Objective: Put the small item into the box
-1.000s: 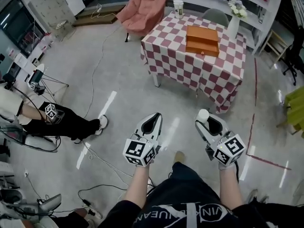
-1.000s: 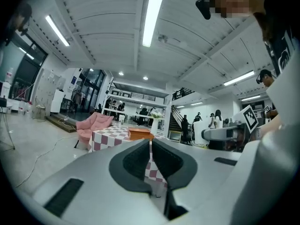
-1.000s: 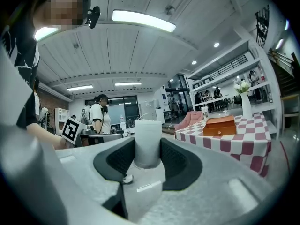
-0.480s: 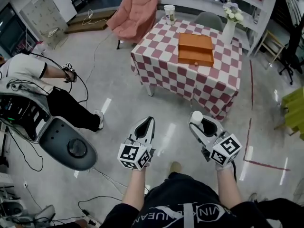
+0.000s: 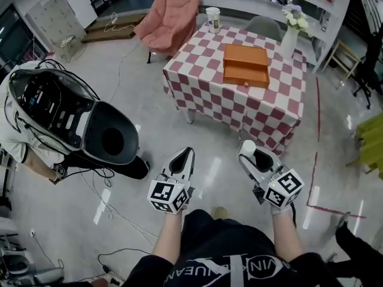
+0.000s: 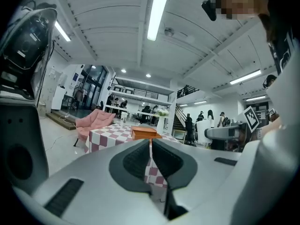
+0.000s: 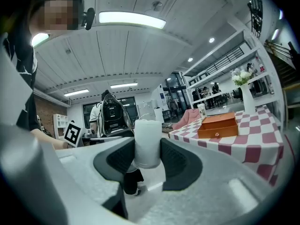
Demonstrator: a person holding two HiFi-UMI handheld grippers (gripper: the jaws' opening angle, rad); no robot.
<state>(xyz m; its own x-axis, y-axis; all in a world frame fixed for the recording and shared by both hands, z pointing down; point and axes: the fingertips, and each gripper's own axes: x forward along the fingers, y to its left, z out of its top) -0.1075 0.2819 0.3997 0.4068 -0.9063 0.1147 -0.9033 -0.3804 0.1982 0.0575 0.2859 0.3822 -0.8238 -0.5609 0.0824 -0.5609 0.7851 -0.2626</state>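
Right gripper view: right gripper (image 7: 148, 159) clamped on white cylinder (image 7: 147, 139), axis upright — orange box (image 7: 218, 125) straight ahead on checkered table (image 7: 262, 146), well apart. Left gripper (image 6: 150, 146) jaws together, empty — right one nearer box.

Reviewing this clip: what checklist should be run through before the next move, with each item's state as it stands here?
1. Small white cylinder gripped by the right tool: ok, jaws closed on its sides.
2. Left tool free: ok, jaws together, nothing between them.
3. Orange wooden box within reach: not ok, it sits on the red-and-white checked table, across the floor.
4. Box open to take the cylinder: not ok, the lid looks down and the knobbed front looks shut.
5. Walkway to the table: ok, the bystander with the dark backpack stands off to the left.
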